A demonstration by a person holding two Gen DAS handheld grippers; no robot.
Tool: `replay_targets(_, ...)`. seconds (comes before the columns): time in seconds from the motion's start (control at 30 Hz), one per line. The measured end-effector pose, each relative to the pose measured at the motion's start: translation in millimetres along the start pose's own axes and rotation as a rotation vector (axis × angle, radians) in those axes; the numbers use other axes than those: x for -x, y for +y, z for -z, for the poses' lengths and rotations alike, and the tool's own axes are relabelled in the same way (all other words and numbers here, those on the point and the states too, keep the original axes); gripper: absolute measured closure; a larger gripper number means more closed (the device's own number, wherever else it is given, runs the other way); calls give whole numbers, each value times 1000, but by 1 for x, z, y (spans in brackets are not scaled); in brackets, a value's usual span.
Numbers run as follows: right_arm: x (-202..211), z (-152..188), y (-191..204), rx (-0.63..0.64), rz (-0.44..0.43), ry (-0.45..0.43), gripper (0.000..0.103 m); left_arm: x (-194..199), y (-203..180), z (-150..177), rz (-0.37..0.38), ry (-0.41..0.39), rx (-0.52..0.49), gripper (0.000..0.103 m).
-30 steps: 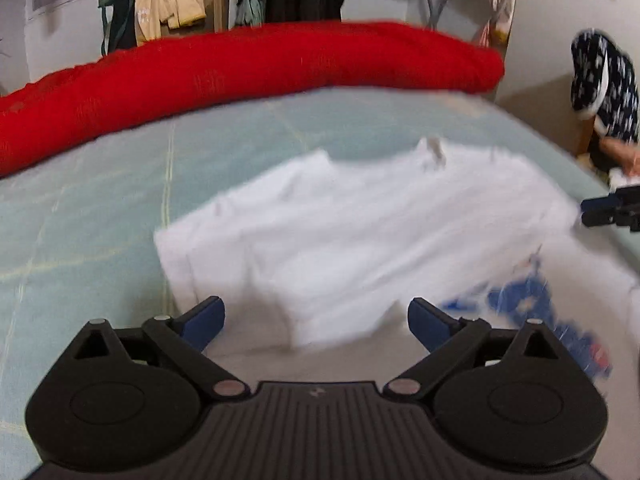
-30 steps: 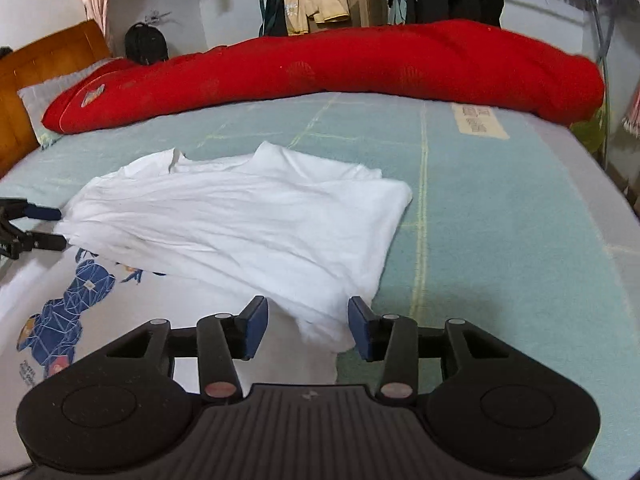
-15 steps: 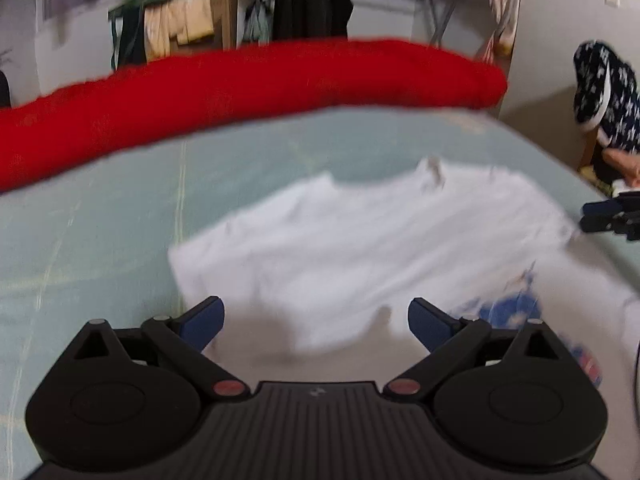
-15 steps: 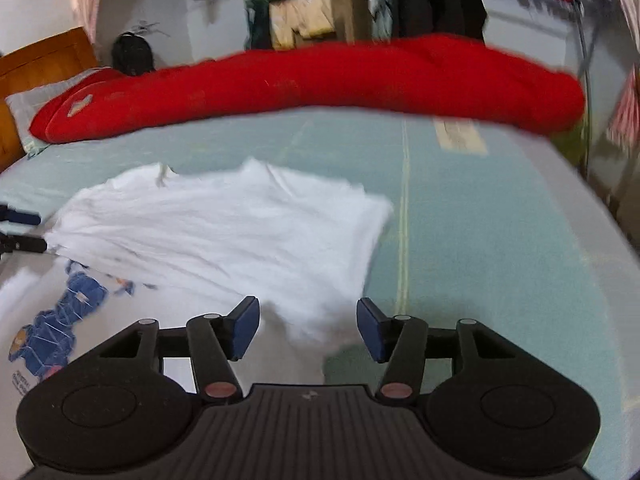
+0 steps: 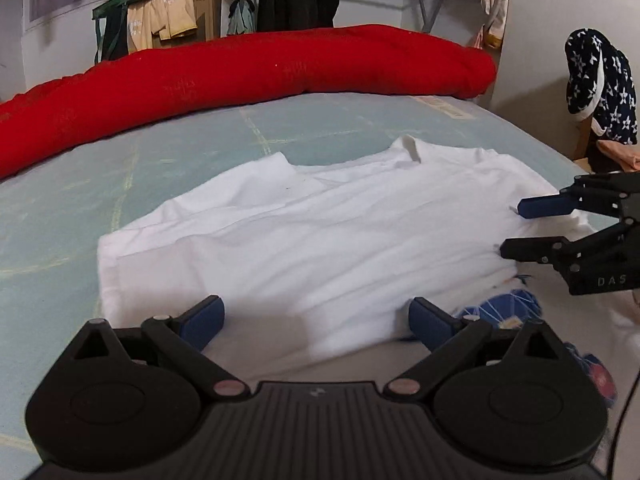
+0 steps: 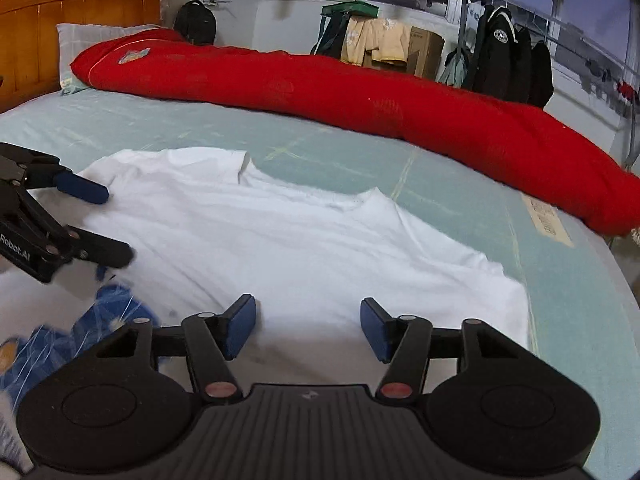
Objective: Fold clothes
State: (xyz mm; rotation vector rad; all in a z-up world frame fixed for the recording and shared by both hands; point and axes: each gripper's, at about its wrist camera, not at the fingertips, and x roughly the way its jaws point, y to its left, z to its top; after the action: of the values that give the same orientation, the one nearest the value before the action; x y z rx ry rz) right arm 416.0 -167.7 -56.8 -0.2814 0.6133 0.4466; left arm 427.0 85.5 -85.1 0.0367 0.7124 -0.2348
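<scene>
Left wrist view, from left to right: the pale green bed sheet (image 5: 60, 208), then the white T-shirt (image 5: 304, 236) lying partly folded on it, then at the right edge the right gripper (image 5: 510, 230) with its fingertips at the shirt's edge. Behind runs a long red quilt roll (image 5: 240, 76). Only this view shows the star-patterned dark garment (image 5: 600, 84) draped over something at the far right. The left gripper (image 5: 316, 320) hovers over the shirt's near edge, jaws wide apart, nothing between them.

Right wrist view, left to right: the left gripper (image 6: 116, 224) enters from the left edge, its fingertips at the shirt's edge, jaws apart. A blue print (image 6: 108, 312) shows on the shirt beneath the folded layer. The right gripper (image 6: 308, 320) sits low over the white fabric, its jaws have just been opening and stand apart, with only flat cloth below them. Only this view shows the wooden headboard (image 6: 76, 8) and the pillow (image 6: 92, 36) at the upper left.
</scene>
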Motion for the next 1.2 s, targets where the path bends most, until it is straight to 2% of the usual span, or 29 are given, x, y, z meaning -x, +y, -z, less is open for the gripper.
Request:
replay_targets(0.1,4,-3,-2,8,-5,14,36,8,-4,-15,9,-55,13,5)
replay_targets(0.17,-3,-8,1,10,-1,29,36,6,-7,-26,49,-83,55,5)
replay_targets(0.23,-10,-6,3,-6,-1,41,36,4,-10,-29,121,-102,90,5)
replay_targets(0.3,-10,-3,2,-27,-4,32,35,0,-16,-23,203,-79,80,5)
replay_targets(0.37,-8,0,-2,-44,-16,26,35,-5,-22,-10,233,-35,30,5)
replay_targets(0.5,-7,2,-4,-47,-24,19,35,5,-32,7,223,-22,-74,5)
replay_targets(0.67,-9,4,-3,-41,-18,13,34,9,-34,-8,257,-66,-58,5)
replay_targets(0.7,-9,4,-4,-44,-19,13,34,7,-36,-8,268,-45,-47,4)
replay_targets(0.77,-9,4,-5,-48,-20,13,32,-9,-36,-7,267,49,-14,5)
replay_targets(0.9,0,-3,-6,-40,-10,30,31,13,-38,-11,247,40,-16,5)
replay_targets(0.97,17,-6,-7,-17,-14,15,30,30,-32,-18,249,-34,-38,4)
replay_targets(1.1,51,-9,-9,-16,-24,-31,25,13,2,-42,243,-62,157,4)
replay_targets(1.2,68,-9,-11,-45,-39,-37,25,-15,30,-40,211,-2,329,4)
